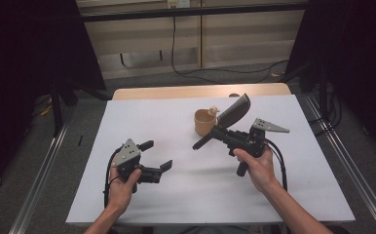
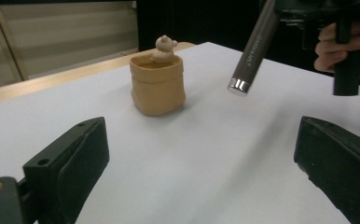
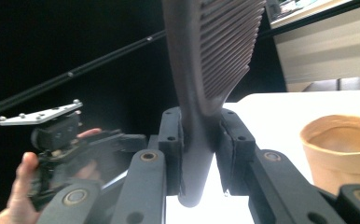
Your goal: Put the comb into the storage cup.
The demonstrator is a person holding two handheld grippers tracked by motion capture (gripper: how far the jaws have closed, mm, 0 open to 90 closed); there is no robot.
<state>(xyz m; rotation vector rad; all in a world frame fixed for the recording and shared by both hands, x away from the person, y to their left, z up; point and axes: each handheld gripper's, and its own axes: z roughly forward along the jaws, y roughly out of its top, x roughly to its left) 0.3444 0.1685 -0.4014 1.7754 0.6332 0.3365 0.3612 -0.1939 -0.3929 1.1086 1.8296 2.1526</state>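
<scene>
The right gripper [image 1: 223, 132] is clamped on a dark hairbrush [image 1: 235, 111]. Its two jaws press on the narrow neck of the brush, between the ribbed head and the handle, as the right gripper view shows close up [image 3: 197, 154]. In the high view the head of the brush rises up and to the far right of the jaws, and the handle [image 1: 203, 142] comes out on the other side, going down to the left with its end in the air above the table. In the left gripper view the handle [image 2: 252, 49] looks brown-grey with a shiny metal cap at its end, and small letters run along it, too small to read.

The left gripper [image 1: 157, 157] is in the near left part of the table. Its jaws are spread wide, with nothing between them, and they point to the right, toward the brush. It is well apart from the brush.

Just beside the right gripper, on the far side, stands a small tan cup [image 1: 204, 121] shaped like a soft sack. It stands upright on the white tabletop [image 1: 176, 195]. A little bear figure [image 2: 164, 46] of the same colour sits at its rim. The brush handle hangs near the cup but does not touch it.
</scene>
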